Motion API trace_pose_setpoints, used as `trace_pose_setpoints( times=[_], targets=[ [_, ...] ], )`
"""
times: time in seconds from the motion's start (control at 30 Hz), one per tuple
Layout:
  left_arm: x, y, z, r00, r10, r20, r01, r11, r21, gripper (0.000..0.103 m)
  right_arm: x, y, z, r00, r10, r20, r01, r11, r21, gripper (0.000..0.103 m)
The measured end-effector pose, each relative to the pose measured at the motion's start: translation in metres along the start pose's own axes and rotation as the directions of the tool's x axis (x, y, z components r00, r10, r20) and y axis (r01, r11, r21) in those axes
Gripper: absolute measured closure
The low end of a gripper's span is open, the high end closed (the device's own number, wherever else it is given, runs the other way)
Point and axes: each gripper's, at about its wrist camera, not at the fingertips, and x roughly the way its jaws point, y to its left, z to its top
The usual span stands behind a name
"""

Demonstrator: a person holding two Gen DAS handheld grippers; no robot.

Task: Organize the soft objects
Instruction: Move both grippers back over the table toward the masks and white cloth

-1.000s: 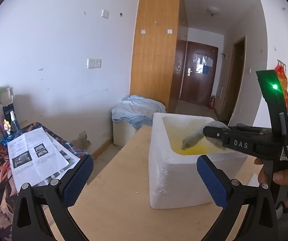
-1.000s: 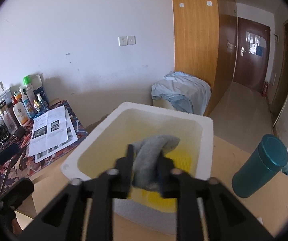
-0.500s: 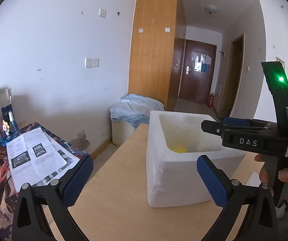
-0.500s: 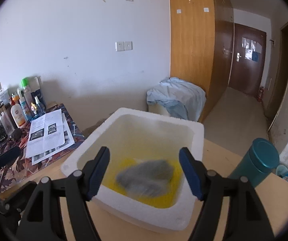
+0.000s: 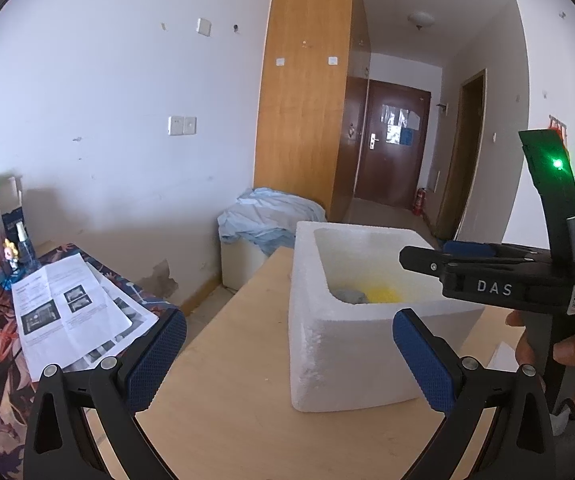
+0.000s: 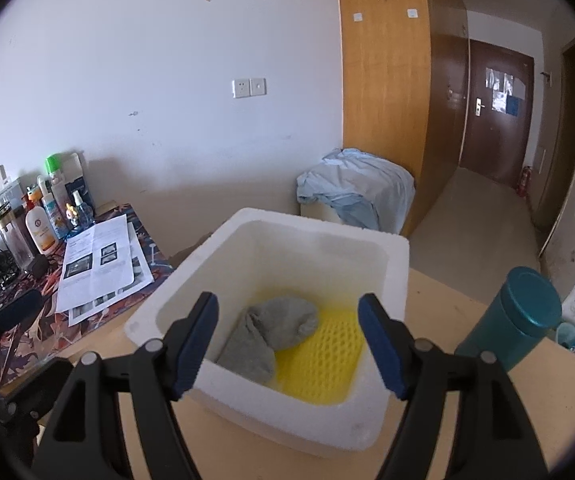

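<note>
Left wrist cam sitting low beside the foam box (image 5: 351, 320), looking across its side toward the hallway door (image 5: 391, 148). Right wrist cam hovering close over the box (image 6: 367, 412), peering down inside. Both catching the box, papers (image 6: 99, 264), door.

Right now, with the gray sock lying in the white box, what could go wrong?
1. The right gripper hangs open over the foam box; pulling back low could catch its near rim and shove the light box.
2. The teal tumbler stands upright close to the box on the right, so a wide swing might tip it.
3. The gray sock lies loosely bunched on the yellow mesh liner, so it may need tidying.
</note>
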Motion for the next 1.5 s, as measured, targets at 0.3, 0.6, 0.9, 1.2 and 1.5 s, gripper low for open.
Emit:
trace_pose_setpoints(
  times=[0.3,0.6,0.9,1.2,1.5],
  targets=[
    [0.001,-0.011,0.000,0.999,-0.048,-0.006,0.048,0.999,0.014,0.000,-0.033,-0.003,-0.017,0.999,-0.046,0.011,0.046,0.999,0.019,0.027],
    [-0.004,-0.037,-0.003,0.990,-0.139,-0.022,0.140,0.989,0.054,0.000,-0.076,-0.014,-0.041,0.993,-0.116,0.016,0.114,0.991,0.071,0.027],
    [-0.014,-0.071,-0.009,0.971,-0.238,-0.031,0.240,0.966,0.101,0.000,-0.119,-0.031,-0.072,0.979,-0.202,0.022,0.197,0.970,0.144,0.027],
    [-0.018,-0.107,-0.021,0.940,-0.333,-0.071,0.340,0.928,0.155,0.000,-0.154,-0.052,-0.101,0.954,-0.299,0.032,0.286,0.936,0.207,0.015],
    [-0.017,-0.150,-0.041,0.901,-0.411,-0.139,0.432,0.880,0.199,0.000,-0.170,-0.076,-0.132,0.936,-0.352,-0.024,0.345,0.898,0.272,0.015]
  ],
)
